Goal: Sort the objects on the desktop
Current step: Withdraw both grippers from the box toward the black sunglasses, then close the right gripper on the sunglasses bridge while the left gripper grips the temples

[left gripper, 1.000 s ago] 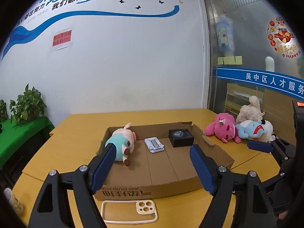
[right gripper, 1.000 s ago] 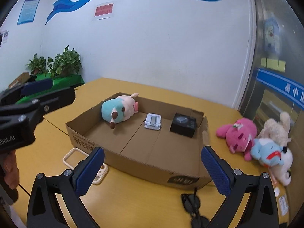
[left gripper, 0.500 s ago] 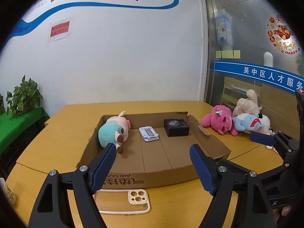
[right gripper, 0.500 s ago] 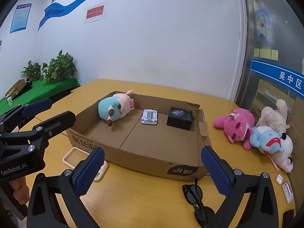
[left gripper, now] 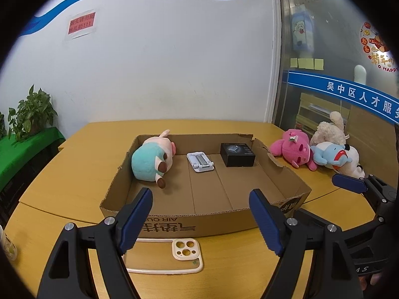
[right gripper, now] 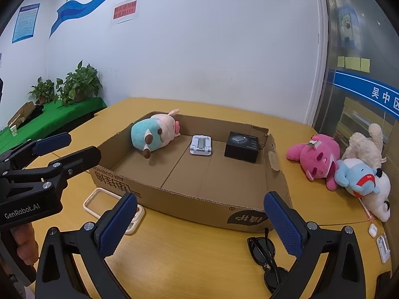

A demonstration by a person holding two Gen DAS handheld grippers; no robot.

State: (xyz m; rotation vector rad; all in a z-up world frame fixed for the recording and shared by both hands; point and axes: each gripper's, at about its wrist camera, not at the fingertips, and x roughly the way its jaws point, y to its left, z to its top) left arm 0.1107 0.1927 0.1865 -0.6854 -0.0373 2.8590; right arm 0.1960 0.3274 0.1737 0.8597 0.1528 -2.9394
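Observation:
A shallow cardboard box holds a teal and pink plush pig, a white phone stand and a small black box. My left gripper hangs open before the box's front wall. Just below it a cream phone case lies flat on the table. My right gripper is open too, near the box's front right corner, with black sunglasses under its right finger. Neither holds anything.
Pink, blue and cream plush toys lie right of the box. A white earbud case lies near the right table edge. Potted plants stand on a green surface at the left.
My left gripper has sunk a little toward the table, so the phone case and box sit higher in its view. The right gripper has hardly moved. Both stayed open.

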